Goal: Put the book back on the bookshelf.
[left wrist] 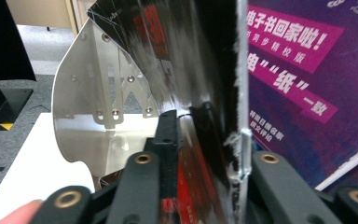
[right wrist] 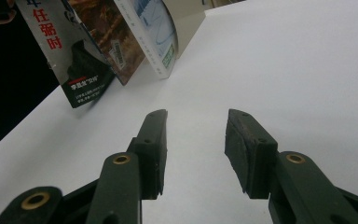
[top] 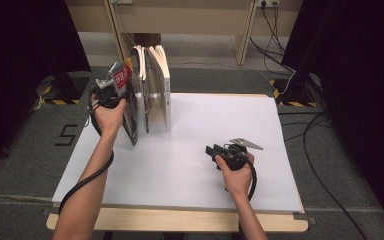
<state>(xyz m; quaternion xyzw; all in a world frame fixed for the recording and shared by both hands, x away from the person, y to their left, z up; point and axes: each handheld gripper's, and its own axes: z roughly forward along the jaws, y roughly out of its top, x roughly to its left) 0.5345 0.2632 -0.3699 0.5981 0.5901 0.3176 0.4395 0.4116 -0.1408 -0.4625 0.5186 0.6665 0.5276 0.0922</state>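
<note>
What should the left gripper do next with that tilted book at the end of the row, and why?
Probably tip the dark-covered book upright against the row of books. The left gripper has the book's cover between its jaws, and the book leans away from its neighbours. The right gripper is open over the white tabletop, holding nothing.

On the dark floor mat left of the table (top: 290, 165), a large figure "5" (top: 68, 135) stood in outline. In the left gripper view, the purple book cover (left wrist: 307, 93) carried pink banners reading "子书回家啦!", "同步精校版" and "电" "纸" "一致". In the right gripper view, the leaning book (right wrist: 70, 51) at the far left showed red characters "任" and, less clearly, "驱时" on its cover. Smaller print on it and on the neighbouring books was too small to read.
</note>
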